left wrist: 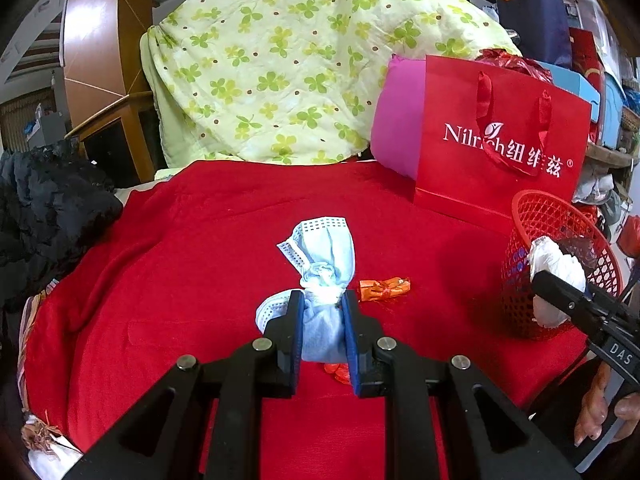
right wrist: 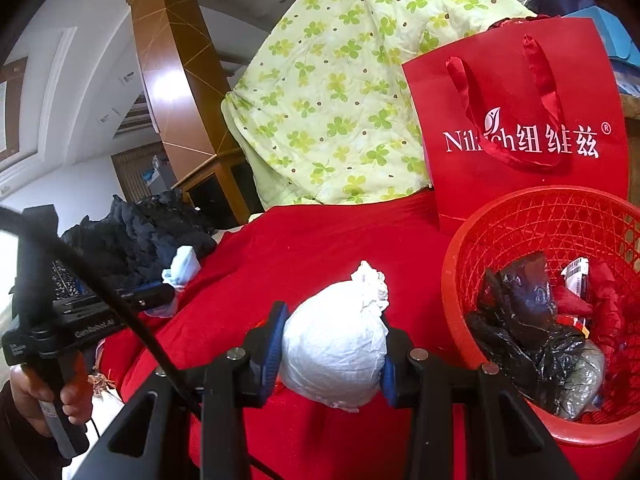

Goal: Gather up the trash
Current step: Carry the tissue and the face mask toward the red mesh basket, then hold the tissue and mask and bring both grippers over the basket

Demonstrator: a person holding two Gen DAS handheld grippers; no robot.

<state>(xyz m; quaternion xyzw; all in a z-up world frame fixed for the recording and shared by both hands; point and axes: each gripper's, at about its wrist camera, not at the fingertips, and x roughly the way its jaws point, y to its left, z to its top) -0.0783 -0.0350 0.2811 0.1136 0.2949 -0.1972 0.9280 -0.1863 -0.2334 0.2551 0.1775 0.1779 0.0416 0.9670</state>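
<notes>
My left gripper [left wrist: 322,312] is shut on a knotted blue face mask [left wrist: 324,256] and holds it over the red cloth [left wrist: 192,240]. My right gripper [right wrist: 332,340] is shut on a white crumpled paper ball [right wrist: 336,344], just left of the red mesh basket [right wrist: 520,224]. The ball [left wrist: 556,268] and basket [left wrist: 552,216] also show at the right of the left wrist view. The basket holds black plastic [right wrist: 516,320] and other wrappers. An orange candy wrapper [left wrist: 384,289] lies right of the mask. A small red wrapper [left wrist: 338,372] lies under the left gripper.
A red Nilrich paper bag [left wrist: 500,148] stands behind the basket, next to a pink cushion [left wrist: 396,120]. A green clover quilt [left wrist: 280,60] is piled at the back. Black clothing [left wrist: 48,208] lies at the left edge.
</notes>
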